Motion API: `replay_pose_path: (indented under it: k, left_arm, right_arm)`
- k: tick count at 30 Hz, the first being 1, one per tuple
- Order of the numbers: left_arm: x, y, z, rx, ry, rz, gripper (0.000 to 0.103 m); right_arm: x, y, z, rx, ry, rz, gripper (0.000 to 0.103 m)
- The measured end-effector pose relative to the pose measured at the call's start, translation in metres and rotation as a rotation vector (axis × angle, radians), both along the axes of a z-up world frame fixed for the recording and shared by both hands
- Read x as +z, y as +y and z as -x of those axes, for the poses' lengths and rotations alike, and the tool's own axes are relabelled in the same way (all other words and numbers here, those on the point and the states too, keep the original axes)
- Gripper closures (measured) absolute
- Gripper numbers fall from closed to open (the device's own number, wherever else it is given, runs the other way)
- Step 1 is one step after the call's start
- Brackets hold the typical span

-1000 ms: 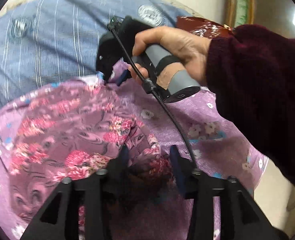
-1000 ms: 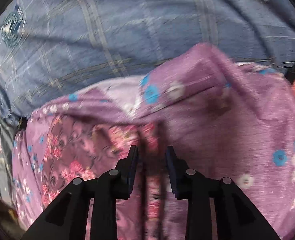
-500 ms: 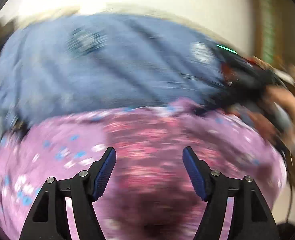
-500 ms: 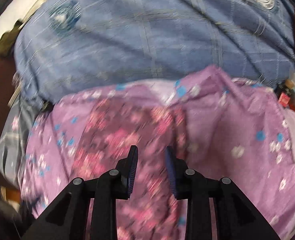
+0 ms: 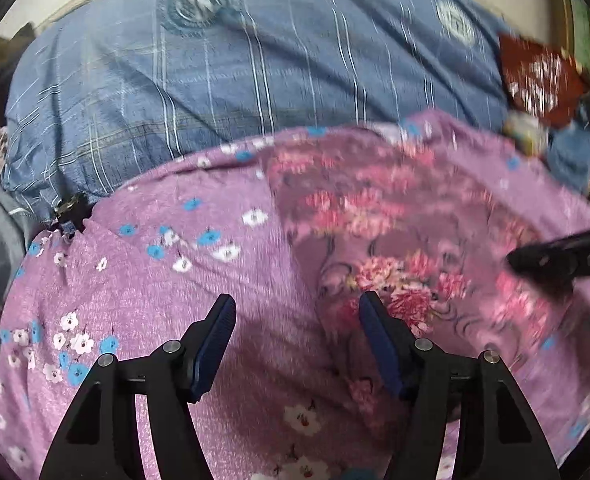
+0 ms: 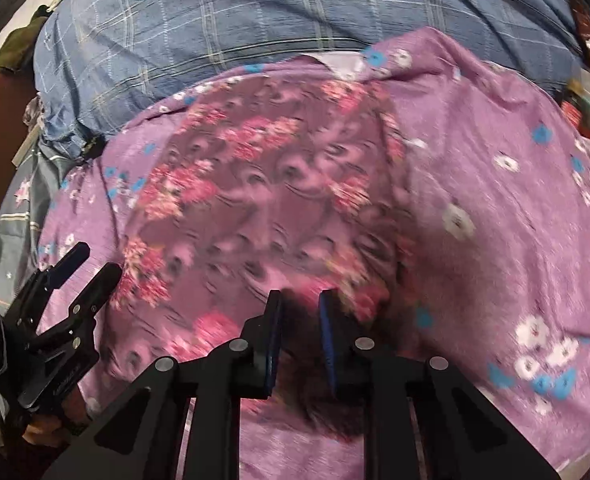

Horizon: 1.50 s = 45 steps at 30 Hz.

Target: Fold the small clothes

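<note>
Overhead, roughly, both our wrist views look down on one bed surface. We note a lilac sheet (image 5: 183, 304) with small blue and white flowers spread across the near part, and a blue plaid quilt (image 5: 231, 76) with round crests bunched behind it.

The small garment (image 5: 395, 232), a mauve cloth printed with pink blossoms and dark swirls, lies on the lilac sheet. In the left wrist view it sits right of centre; in the right wrist view (image 6: 255, 200) it fills the middle, its far edge near the quilt. Much of its print is motion-blurred.

Our left gripper (image 5: 297, 320) hangs over the sheet with its blue-padded fingers spread wide, nothing between them. Its right finger overlaps the garment's near left edge in the picture; we cannot tell whether it touches. The right wrist view shows the same tool (image 6: 87, 264) at lower left, fingers apart, above the sheet.

Our right gripper (image 6: 299, 312) stands with its fingers drawn close, a narrow gap left, over the garment's near edge. Dark blurred cloth shows between the pads; we cannot tell if it is pinched. Its black tip (image 5: 551, 256) enters the left view from the right, over the garment.

A dark red patterned cloth (image 5: 539, 76) lies at far right.
</note>
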<state>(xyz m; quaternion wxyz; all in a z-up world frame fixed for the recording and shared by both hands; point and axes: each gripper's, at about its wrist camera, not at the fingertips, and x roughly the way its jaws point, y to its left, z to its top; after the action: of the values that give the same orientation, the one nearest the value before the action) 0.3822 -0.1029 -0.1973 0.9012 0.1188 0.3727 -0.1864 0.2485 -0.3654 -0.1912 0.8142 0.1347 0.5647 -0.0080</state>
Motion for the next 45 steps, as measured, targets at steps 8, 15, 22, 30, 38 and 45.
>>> replay_pose_path:
  k: [8, 15, 22, 30, 38, 45]
  left_arm:
    - [-0.009, 0.006, -0.004, -0.044, -0.006, -0.030, 0.039]
    - [0.003, 0.036, -0.006, 0.020, -0.026, 0.120, 0.040]
    - [-0.020, 0.026, -0.007, -0.020, 0.013, 0.001, 0.041]
    - [-0.009, 0.029, -0.003, -0.016, -0.033, 0.073, 0.041]
    - [-0.012, 0.010, 0.013, -0.112, -0.060, 0.037, 0.041]
    - [-0.010, 0.021, 0.006, -0.110, -0.007, 0.090, 0.039]
  right_arm:
    - [-0.003, -0.002, 0.009, 0.022, 0.022, 0.033, 0.086]
    - [0.028, 0.007, -0.033, 0.022, -0.055, -0.007, 0.083]
    - [-0.004, -0.001, -0.067, -0.019, -0.018, 0.000, 0.099]
    - [0.007, -0.019, -0.122, -0.139, -0.063, 0.041, 0.094]
    - [-0.026, -0.040, -0.183, -0.173, 0.026, 0.097, 0.094]
    - [0.015, 0.023, -0.188, 0.074, -0.074, -0.060, 0.092]
